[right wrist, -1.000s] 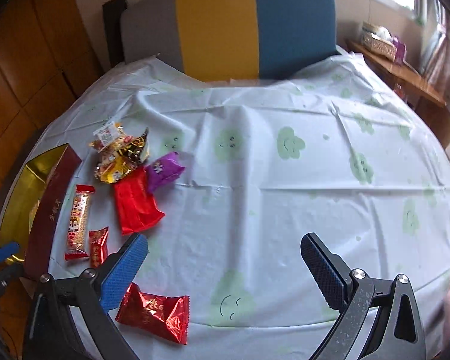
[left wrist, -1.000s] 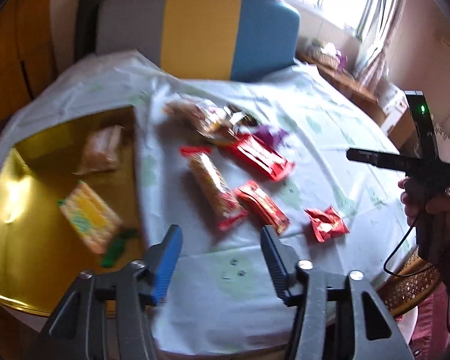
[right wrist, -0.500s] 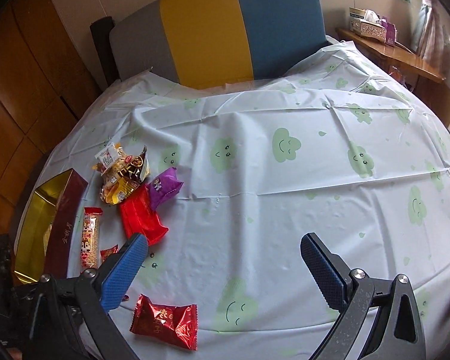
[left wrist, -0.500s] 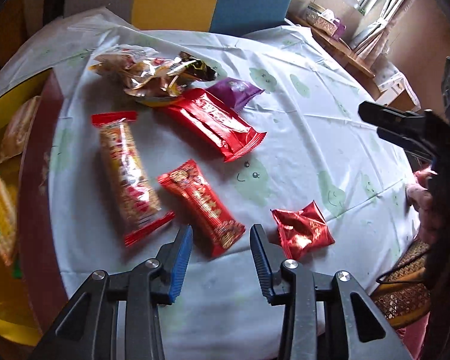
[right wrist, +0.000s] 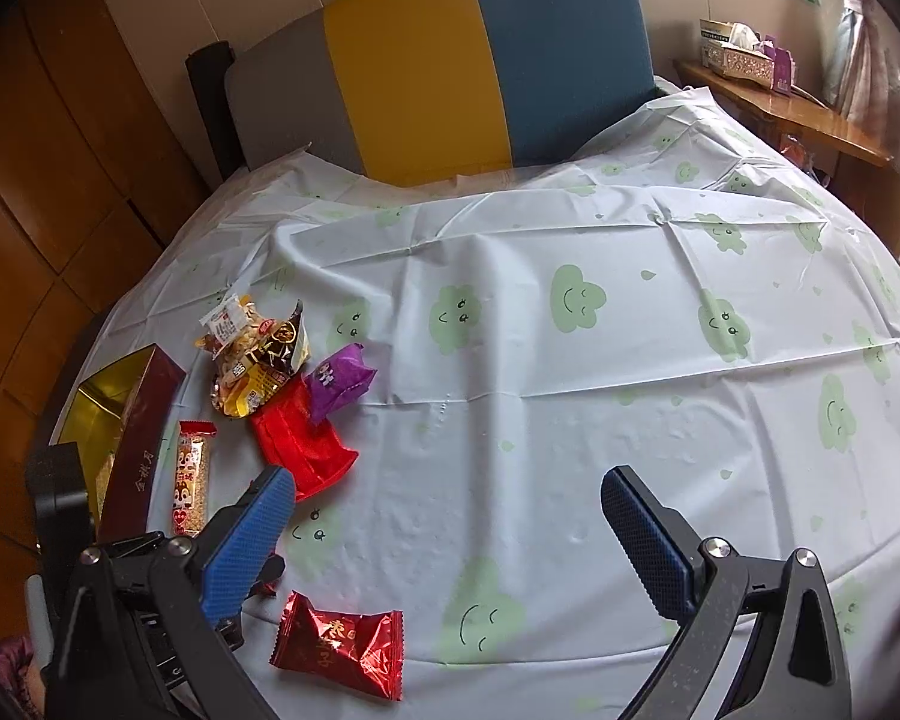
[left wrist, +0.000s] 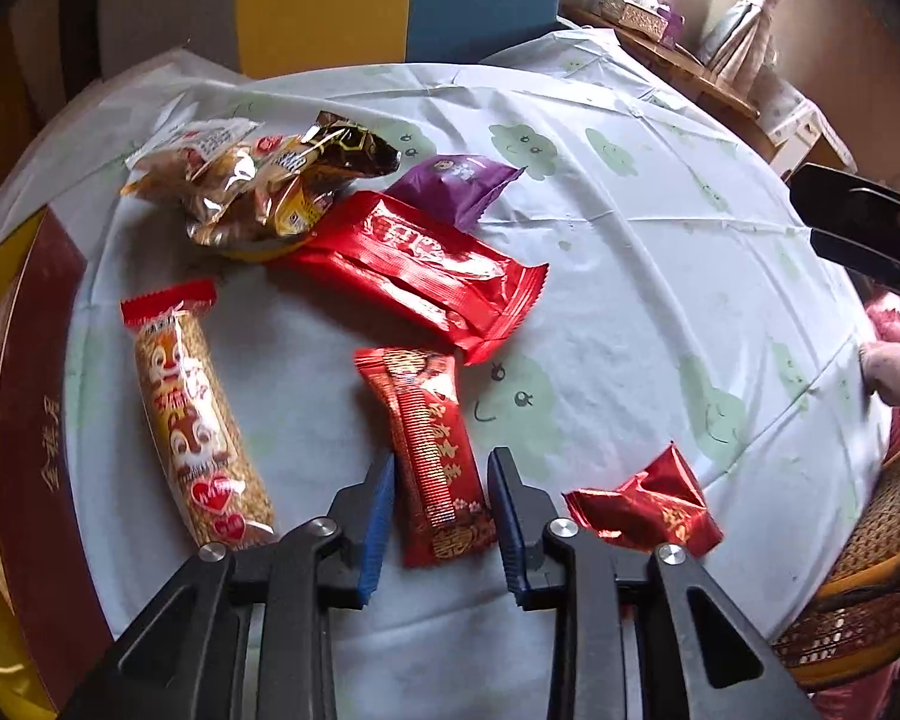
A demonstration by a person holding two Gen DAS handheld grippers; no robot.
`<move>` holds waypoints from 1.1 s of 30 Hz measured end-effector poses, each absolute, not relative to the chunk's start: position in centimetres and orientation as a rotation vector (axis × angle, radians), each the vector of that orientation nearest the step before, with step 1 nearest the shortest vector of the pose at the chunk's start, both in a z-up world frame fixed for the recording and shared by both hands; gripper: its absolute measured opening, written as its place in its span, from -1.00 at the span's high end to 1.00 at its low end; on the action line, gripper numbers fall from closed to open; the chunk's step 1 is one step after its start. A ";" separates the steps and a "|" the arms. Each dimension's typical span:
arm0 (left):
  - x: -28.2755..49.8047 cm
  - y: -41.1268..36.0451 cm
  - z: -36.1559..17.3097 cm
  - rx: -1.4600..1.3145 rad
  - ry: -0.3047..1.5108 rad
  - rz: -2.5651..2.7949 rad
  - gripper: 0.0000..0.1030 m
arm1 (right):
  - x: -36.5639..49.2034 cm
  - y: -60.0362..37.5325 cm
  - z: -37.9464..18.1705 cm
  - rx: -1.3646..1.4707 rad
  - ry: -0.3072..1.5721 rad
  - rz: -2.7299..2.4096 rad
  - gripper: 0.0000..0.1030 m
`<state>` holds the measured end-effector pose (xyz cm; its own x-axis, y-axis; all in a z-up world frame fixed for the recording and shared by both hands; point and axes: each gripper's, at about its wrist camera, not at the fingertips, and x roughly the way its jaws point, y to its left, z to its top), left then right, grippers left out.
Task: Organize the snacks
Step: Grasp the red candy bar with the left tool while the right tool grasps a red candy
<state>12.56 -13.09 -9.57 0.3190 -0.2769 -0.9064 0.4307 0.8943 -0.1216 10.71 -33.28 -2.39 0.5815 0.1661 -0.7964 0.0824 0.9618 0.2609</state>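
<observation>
Several snacks lie on the table. My left gripper (left wrist: 441, 489) is open, its fingers either side of the near end of a slim red snack bar (left wrist: 432, 450), small gaps showing. Beside it lie a squirrel-print bar (left wrist: 195, 426), a large red packet (left wrist: 426, 273), a purple packet (left wrist: 459, 183), a pile of gold and brown packets (left wrist: 258, 180) and a small crinkled red packet (left wrist: 648, 507). My right gripper (right wrist: 447, 531) is open and empty above the cloth, with the small red packet (right wrist: 339, 642) below its left finger. The left gripper's body (right wrist: 60, 504) shows at far left.
A dark red box with gold lining (left wrist: 30, 420) stands at the table's left edge; it also shows in the right wrist view (right wrist: 129, 438). A grey, yellow and blue chair back (right wrist: 450, 60) stands behind the table. A wooden side shelf (right wrist: 780, 96) with a tissue box is at the right.
My left gripper has moved forward and down from over the box to the slim red bar, and its fingers have narrowed around it. The right gripper has drawn back and up a little.
</observation>
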 end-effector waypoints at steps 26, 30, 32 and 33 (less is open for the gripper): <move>5.1 -9.3 -9.7 0.224 1.102 -0.590 0.55 | 8.5 -23.6 -5.1 -0.071 1.135 0.520 -0.21; 5.4 -8.8 -9.9 0.180 1.110 -0.604 0.55 | 6.3 -20.4 -5.5 -0.248 1.182 0.640 -0.39; 5.5 -8.6 -10.0 0.155 1.110 -0.610 0.55 | 6.1 -19.9 -5.8 -0.294 1.198 0.641 -0.39; 5.5 -8.4 -10.0 0.139 1.110 -0.614 0.55 | 6.1 -19.9 -6.0 -0.311 1.205 0.633 -0.39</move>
<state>5.54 -8.37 -10.01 0.2993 -0.3929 -0.8695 0.5276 0.8275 -0.1923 6.15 -19.90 -6.05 0.2143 0.2877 -0.9335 -0.6052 0.7892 0.1043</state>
